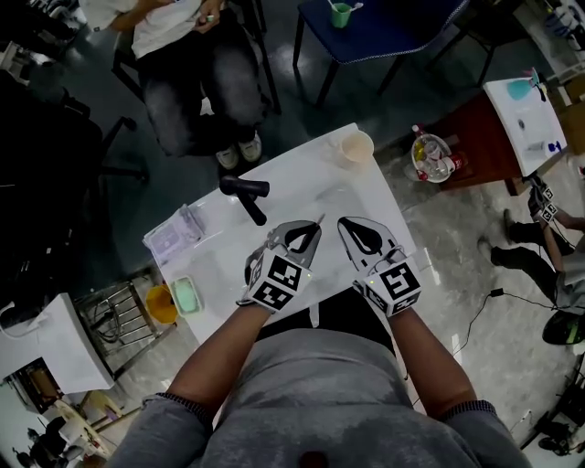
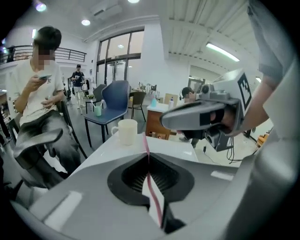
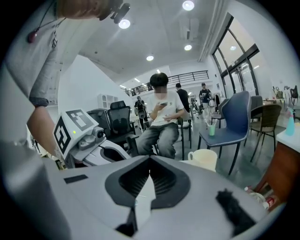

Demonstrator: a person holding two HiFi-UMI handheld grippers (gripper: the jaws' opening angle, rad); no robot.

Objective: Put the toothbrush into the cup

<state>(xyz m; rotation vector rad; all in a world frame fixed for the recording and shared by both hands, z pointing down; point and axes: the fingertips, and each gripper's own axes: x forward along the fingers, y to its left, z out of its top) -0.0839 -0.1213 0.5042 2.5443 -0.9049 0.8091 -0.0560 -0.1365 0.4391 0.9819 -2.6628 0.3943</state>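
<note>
A cream cup (image 1: 356,146) stands at the far corner of the white table (image 1: 302,174); it also shows ahead in the left gripper view (image 2: 125,131) and the right gripper view (image 3: 204,159). My left gripper (image 1: 313,230) hovers above the table's near part, shut on a thin pink toothbrush (image 2: 152,190). The handle runs up between the jaws (image 2: 147,152) and pokes out past their tips toward the cup. My right gripper (image 1: 348,225) hangs beside it to the right, shut with nothing in it (image 3: 150,159). It crosses the left gripper view too (image 2: 165,121).
A black hair dryer (image 1: 245,190) lies left of the cup. A clear box (image 1: 174,233) and a green soap dish (image 1: 186,295) sit at the table's left edge. A seated person (image 1: 196,64) and a blue chair (image 1: 384,27) are beyond the table.
</note>
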